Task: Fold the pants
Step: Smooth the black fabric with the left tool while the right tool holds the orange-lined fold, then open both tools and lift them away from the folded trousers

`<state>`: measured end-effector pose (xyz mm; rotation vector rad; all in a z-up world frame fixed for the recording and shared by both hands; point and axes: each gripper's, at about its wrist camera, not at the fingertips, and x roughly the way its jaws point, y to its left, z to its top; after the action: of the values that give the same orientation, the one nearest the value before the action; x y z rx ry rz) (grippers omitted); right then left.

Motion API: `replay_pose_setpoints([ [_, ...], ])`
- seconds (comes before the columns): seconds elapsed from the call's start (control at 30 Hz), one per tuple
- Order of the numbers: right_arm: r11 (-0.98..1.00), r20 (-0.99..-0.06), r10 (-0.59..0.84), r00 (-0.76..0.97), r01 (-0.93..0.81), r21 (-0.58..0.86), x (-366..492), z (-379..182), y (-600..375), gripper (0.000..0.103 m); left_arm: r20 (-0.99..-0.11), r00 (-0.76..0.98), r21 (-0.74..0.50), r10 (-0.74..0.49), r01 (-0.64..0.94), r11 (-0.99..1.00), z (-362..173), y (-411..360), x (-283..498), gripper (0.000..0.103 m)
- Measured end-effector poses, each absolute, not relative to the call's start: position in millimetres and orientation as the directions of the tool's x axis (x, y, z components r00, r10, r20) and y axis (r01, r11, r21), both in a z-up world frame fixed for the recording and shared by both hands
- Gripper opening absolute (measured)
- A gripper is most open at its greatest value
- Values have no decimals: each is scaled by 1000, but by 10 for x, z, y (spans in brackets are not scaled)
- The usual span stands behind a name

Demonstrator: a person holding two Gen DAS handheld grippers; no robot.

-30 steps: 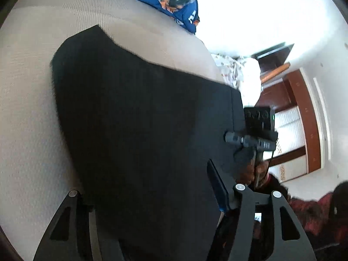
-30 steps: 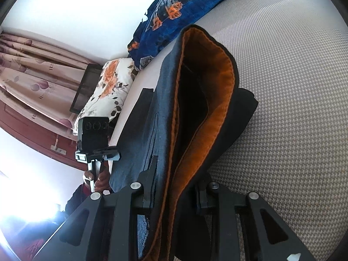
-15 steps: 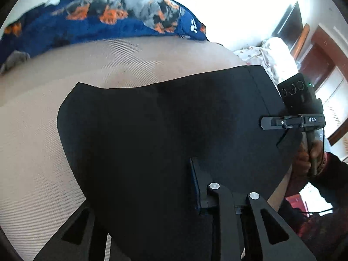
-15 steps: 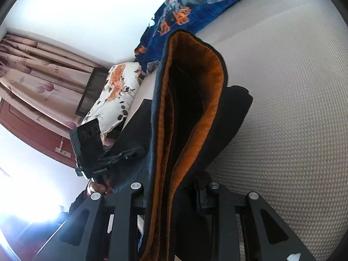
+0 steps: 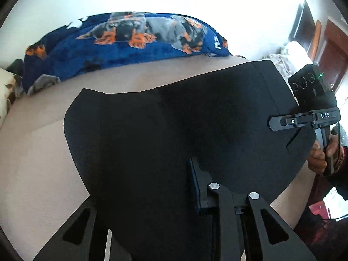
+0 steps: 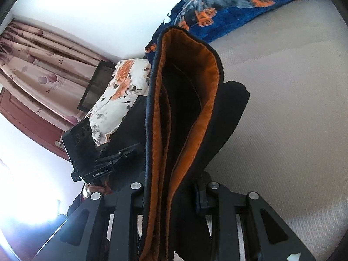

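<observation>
The black pants (image 5: 174,130) hang stretched between my two grippers above the beige bed. In the left wrist view my left gripper (image 5: 152,195) is shut on the cloth, which covers its left finger. My right gripper (image 5: 274,124) grips the far right edge. In the right wrist view my right gripper (image 6: 171,195) is shut on the waistband (image 6: 184,87), which stands up and shows its orange lining. The left gripper (image 6: 130,150) shows at the left of that view, holding the cloth's other side.
The beige bed cover (image 5: 32,163) lies under the pants. A blue blanket with orange and grey print (image 5: 130,43) lies along the far edge. A floral pillow (image 6: 117,100), a dark screen (image 6: 95,87), pink curtains (image 6: 32,54) and a brown door (image 5: 330,54) surround the bed.
My left gripper has swung and lifted, so the pants now spread wide with the blue blanket level behind. In the right wrist view the left gripper has risen and come closer to the waistband.
</observation>
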<state>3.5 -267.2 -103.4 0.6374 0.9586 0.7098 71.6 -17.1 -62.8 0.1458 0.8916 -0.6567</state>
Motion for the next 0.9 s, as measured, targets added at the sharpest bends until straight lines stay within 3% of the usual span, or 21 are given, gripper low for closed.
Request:
replay_pose_setpoints([
  [0.5,599,-478,785,395,-281,750,889,-993,-2411,24,-725,568,-75,-389,497,864,-439,174,1623,26],
  [0.9,605,-461,759,460,-238,759,2024,-1234,-2253,24,-727,598,-74,-337,420,905,-767,442,2775,26],
])
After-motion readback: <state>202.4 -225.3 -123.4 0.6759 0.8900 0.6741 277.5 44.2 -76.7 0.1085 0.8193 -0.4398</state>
